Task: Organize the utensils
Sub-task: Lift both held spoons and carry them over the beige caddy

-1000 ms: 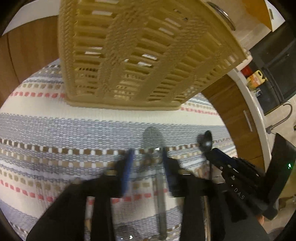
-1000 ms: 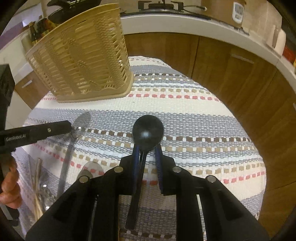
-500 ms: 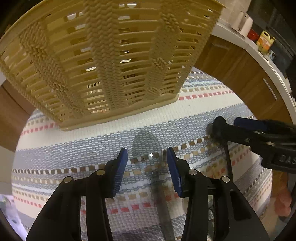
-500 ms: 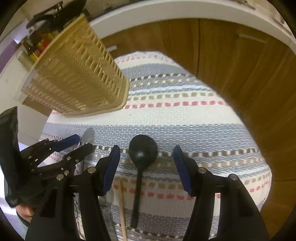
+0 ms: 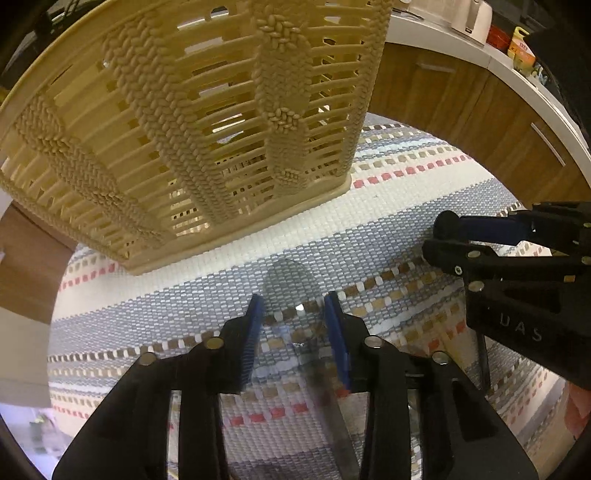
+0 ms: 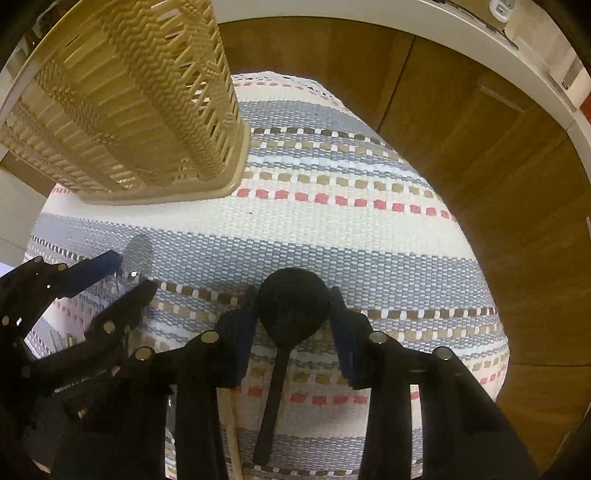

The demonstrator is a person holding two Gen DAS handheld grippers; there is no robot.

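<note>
A metal spoon (image 5: pixel 289 277) lies on the striped cloth (image 5: pixel 388 229), its handle running toward the camera. My left gripper (image 5: pixel 294 317) points down over its neck. The jaws are closing, one on each side, and the pads are clear of the metal. A black spoon (image 6: pixel 291 310) lies to the right, bowl away from me. My right gripper (image 6: pixel 292 314) straddles that bowl. Its jaws are closing and the blue pads stand right at the bowl's edges. The woven beige basket (image 5: pixel 184 129) stands just behind both spoons. The right wrist view shows the left gripper (image 6: pixel 127 277) beside the metal spoon (image 6: pixel 138 251).
A thin wooden stick (image 6: pixel 231 424) lies left of the black spoon's handle. Wooden cabinet doors (image 6: pixel 498 184) and a white counter (image 6: pixel 480 33) curve around beyond the cloth's far edge. Bottles and boxes (image 5: pixel 517 44) sit on the counter.
The right gripper let go of the black spoon's neck, opened wide, then narrowed around the bowl. The left gripper swung and rolled over the metal spoon, and its jaws narrowed. Both spoons stayed on the cloth.
</note>
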